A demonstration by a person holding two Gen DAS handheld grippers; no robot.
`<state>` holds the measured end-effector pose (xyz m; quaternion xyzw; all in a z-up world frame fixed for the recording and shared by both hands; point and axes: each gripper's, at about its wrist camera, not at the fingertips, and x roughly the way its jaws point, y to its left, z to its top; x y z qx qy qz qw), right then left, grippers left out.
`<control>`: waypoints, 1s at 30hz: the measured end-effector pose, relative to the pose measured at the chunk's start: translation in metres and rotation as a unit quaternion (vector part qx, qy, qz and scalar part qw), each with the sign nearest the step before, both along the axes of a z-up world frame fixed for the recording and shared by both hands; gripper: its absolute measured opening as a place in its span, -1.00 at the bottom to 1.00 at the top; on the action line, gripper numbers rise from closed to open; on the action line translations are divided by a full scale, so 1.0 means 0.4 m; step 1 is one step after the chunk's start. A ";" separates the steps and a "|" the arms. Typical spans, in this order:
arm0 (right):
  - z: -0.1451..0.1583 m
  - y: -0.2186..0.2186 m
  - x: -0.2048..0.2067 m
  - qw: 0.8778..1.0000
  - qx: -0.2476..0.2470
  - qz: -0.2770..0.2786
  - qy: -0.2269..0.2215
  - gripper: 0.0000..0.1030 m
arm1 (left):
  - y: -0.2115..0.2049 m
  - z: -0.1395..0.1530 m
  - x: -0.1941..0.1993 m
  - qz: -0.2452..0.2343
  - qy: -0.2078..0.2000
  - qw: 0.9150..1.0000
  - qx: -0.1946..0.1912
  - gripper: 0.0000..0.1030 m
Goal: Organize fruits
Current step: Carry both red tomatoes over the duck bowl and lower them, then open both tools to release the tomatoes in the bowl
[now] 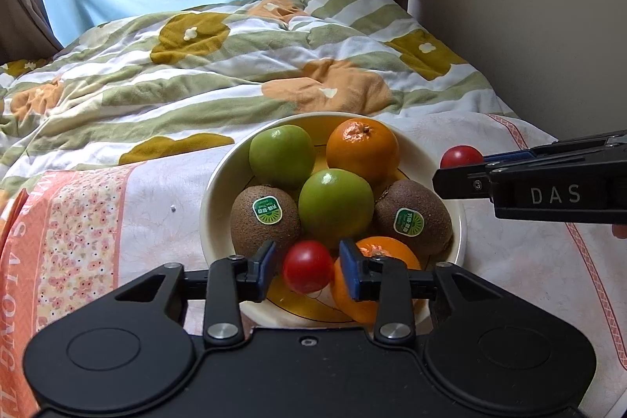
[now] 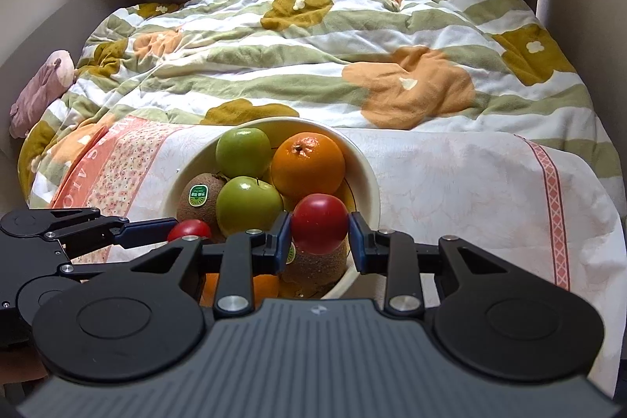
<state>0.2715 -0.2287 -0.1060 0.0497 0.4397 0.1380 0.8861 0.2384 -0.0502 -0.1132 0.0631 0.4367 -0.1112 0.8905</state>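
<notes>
A cream bowl (image 1: pixel 213 190) on the bed holds two green apples (image 1: pixel 335 206), two oranges (image 1: pixel 362 147), two kiwis (image 1: pixel 264 222) and a small red fruit (image 1: pixel 307 271). My left gripper (image 1: pixel 307 271) is open; its jaws stand either side of that red fruit over the bowl's near side, with gaps showing. My right gripper (image 2: pixel 320 236) is shut on a second red fruit (image 2: pixel 319 228) and holds it over the bowl's right rim (image 2: pixel 370 183). It also shows in the left wrist view (image 1: pixel 461 156) at the right.
The bowl stands on a white and pink floral cloth (image 2: pixel 450 183) over the bed's front. A rumpled striped duvet (image 2: pixel 313 46) lies behind it. A plush toy (image 2: pixel 43 85) lies at the bed's left edge, and a wall (image 1: pixel 529 6) runs along the right.
</notes>
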 end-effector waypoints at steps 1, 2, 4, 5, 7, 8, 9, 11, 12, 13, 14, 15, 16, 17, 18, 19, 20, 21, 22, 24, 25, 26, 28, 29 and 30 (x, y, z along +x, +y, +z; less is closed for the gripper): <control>-0.002 -0.002 0.000 1.000 0.001 0.001 0.001 -0.11 | 0.001 0.002 -0.001 0.004 -0.004 1.000 0.004 0.28; -0.004 -0.006 0.002 1.000 0.001 0.002 0.002 -0.11 | 0.003 0.004 -0.001 0.007 -0.006 1.000 0.004 0.77; -0.004 -0.013 0.002 1.000 0.002 0.005 0.002 -0.11 | 0.011 0.012 -0.005 0.014 -0.013 1.000 -0.008 0.95; -0.004 -0.012 0.002 1.000 0.002 0.004 0.002 -0.11 | 0.014 0.018 -0.008 0.016 -0.014 1.000 -0.012 0.95; -0.004 -0.017 0.000 1.000 0.001 0.007 0.001 -0.11 | 0.013 0.025 -0.015 0.017 -0.013 1.000 -0.009 0.95; -0.003 -0.018 -0.001 1.000 0.000 0.009 0.001 -0.11 | 0.012 0.029 -0.021 0.018 -0.015 1.000 -0.007 0.95; -0.001 -0.020 -0.001 1.000 -0.001 0.011 0.000 -0.11 | 0.012 0.032 -0.025 0.019 -0.015 1.000 -0.008 0.95; 0.004 -0.021 -0.002 1.000 -0.003 0.015 -0.003 -0.11 | 0.014 0.040 -0.034 0.023 -0.014 1.000 -0.015 0.95; 0.006 -0.022 0.001 1.000 -0.003 0.016 -0.004 -0.11 | 0.015 0.045 -0.039 0.026 -0.015 0.999 -0.016 0.95; 0.008 -0.022 0.003 1.000 -0.004 0.017 -0.006 -0.11 | 0.016 0.051 -0.044 0.028 -0.016 0.999 -0.015 0.95; 0.011 -0.022 0.007 1.000 -0.004 0.018 -0.007 -0.11 | 0.017 0.056 -0.050 0.030 -0.017 0.999 -0.013 0.95; 0.014 -0.022 0.011 1.000 -0.003 0.018 -0.008 -0.11 | 0.018 0.061 -0.054 0.031 -0.016 0.999 -0.012 0.95; 0.017 -0.021 0.016 1.000 -0.003 0.019 -0.010 -0.11 | 0.020 0.065 -0.058 0.033 -0.016 0.999 -0.012 0.95; 0.018 -0.019 0.022 1.000 -0.003 0.020 -0.010 -0.11 | 0.024 0.070 -0.062 0.035 -0.015 0.999 -0.013 0.95; 0.017 -0.017 0.030 1.000 -0.004 0.021 -0.010 -0.11 | 0.028 0.075 -0.065 0.039 -0.016 0.999 -0.015 0.95; 0.014 -0.015 0.038 1.000 -0.005 0.022 -0.009 -0.11 | 0.032 0.080 -0.068 0.044 -0.017 0.999 -0.016 0.95; 0.008 -0.014 0.046 1.000 -0.007 0.024 -0.007 -0.11 | 0.037 0.084 -0.070 0.048 -0.018 0.999 -0.017 0.95; 0.002 -0.012 0.054 1.000 -0.011 0.026 -0.008 -0.11 | 0.043 0.087 -0.073 0.053 -0.020 0.998 -0.019 0.95; -0.004 -0.011 0.061 1.000 -0.016 0.026 -0.008 -0.11 | 0.047 0.088 -0.074 0.058 -0.020 0.998 -0.019 0.95; -0.017 -0.013 0.074 1.000 -0.015 0.026 -0.004 -0.11 | 0.055 0.086 -0.075 0.066 -0.017 0.998 -0.018 0.95; -0.022 -0.014 0.079 1.000 -0.014 0.025 -0.003 -0.11 | 0.059 0.084 -0.076 0.068 -0.015 0.997 -0.018 0.95; -0.026 -0.014 0.083 1.000 -0.015 0.026 -0.001 -0.11 | 0.062 0.083 -0.078 0.071 -0.014 0.997 -0.018 0.95; -0.035 -0.015 0.089 1.000 -0.012 0.027 0.002 -0.11 | 0.068 0.080 -0.083 0.076 -0.013 0.997 -0.018 0.95; -0.038 -0.014 0.091 1.000 -0.010 0.029 0.004 -0.11 | 0.071 0.078 -0.085 0.079 -0.012 0.997 -0.019 0.95; -0.042 -0.012 0.094 0.999 -0.010 0.032 0.006 -0.11 | 0.076 0.077 -0.087 0.083 -0.011 0.996 -0.020 0.95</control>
